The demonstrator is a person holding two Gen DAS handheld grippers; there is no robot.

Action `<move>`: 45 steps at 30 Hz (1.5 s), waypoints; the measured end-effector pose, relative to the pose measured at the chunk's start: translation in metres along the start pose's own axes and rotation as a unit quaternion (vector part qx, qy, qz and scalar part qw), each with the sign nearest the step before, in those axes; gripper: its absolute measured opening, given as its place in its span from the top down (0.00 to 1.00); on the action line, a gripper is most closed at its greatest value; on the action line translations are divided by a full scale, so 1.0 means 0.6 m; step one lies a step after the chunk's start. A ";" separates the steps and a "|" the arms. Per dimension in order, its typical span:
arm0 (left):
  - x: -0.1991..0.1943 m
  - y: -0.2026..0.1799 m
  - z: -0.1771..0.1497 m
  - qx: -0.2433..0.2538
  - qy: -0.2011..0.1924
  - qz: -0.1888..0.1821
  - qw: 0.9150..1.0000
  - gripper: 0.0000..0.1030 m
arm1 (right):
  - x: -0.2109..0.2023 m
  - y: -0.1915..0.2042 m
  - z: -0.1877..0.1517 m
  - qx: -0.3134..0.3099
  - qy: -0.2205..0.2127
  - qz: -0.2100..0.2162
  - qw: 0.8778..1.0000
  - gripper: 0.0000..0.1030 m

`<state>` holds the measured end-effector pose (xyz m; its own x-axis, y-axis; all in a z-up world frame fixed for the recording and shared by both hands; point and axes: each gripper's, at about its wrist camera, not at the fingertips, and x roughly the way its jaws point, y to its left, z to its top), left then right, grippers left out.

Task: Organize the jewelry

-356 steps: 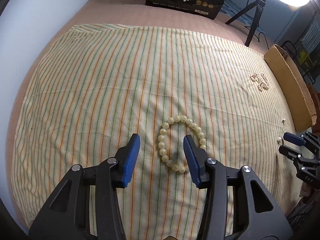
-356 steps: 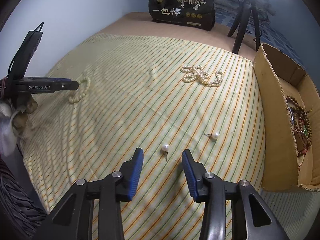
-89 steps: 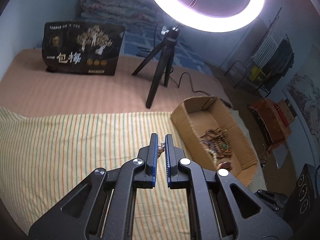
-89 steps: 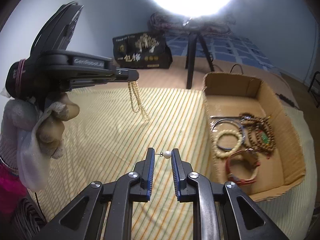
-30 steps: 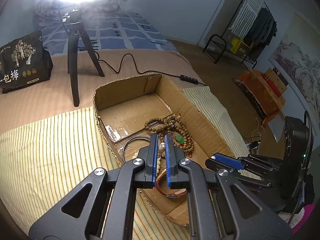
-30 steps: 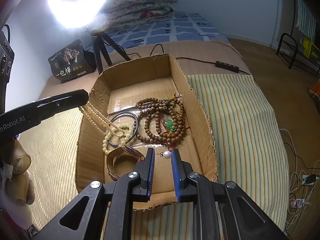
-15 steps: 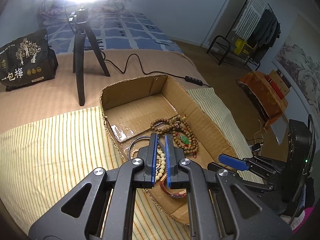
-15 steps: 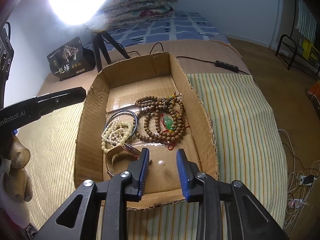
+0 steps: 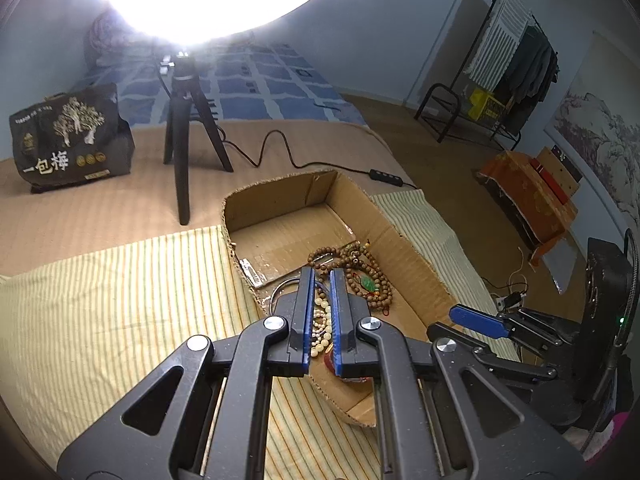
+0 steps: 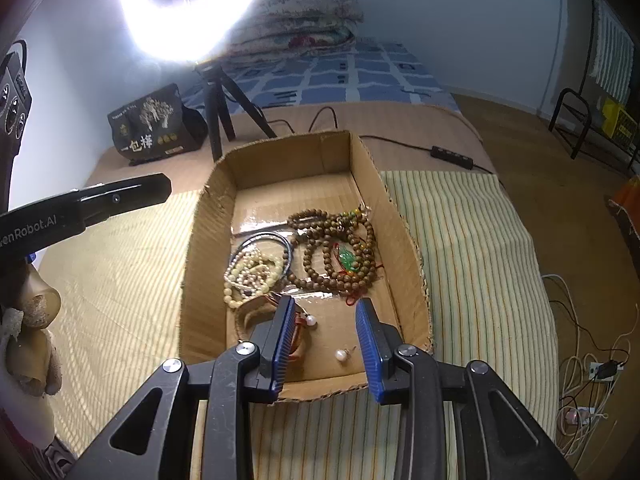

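On the bed, a striped cloth (image 10: 460, 240) is lying under a cardboard box (image 10: 204, 248) that is holding wooden bead strings (image 10: 332, 248), a cream bracelet (image 10: 248, 268) and two pearl earrings (image 10: 342, 355). Above its near end, the right gripper (image 10: 326, 344) is spreading its jaws with nothing between them. The left gripper (image 9: 320, 316) is hovering beside it, jaws pressed together and empty.

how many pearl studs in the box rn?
2 visible. One pearl earring lies on the floor of the cardboard box near the front wall; the other pearl earring sits beside the red-brown bangle. More could hide under the bead pile.
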<state>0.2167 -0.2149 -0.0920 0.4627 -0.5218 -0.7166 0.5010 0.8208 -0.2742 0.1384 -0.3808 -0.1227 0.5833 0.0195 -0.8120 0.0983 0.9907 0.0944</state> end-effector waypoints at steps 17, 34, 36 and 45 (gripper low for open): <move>-0.141 -0.020 -0.029 0.035 -0.060 0.017 0.997 0.95 | -0.126 0.036 -0.004 -0.010 -0.084 -0.014 0.996 0.58; -0.242 -0.044 -0.105 0.070 -0.094 0.034 0.993 0.42 | -0.216 0.048 -0.039 -0.017 -0.157 -0.028 0.987 0.29; -0.248 -0.043 -0.111 0.069 -0.096 0.033 0.992 0.36 | -0.223 0.051 -0.042 -0.020 -0.162 -0.032 0.986 0.27; -0.262 -0.044 -0.132 0.075 -0.102 0.055 0.990 0.20 | -0.235 0.059 -0.060 -0.019 -0.183 -0.054 0.981 0.06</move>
<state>0.0729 -0.1361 -0.0232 0.6505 -0.4806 -0.5882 0.5364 0.8389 -0.0923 0.0306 -0.3434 -0.0253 0.8227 -0.1284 -0.5538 0.1496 0.9887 -0.0070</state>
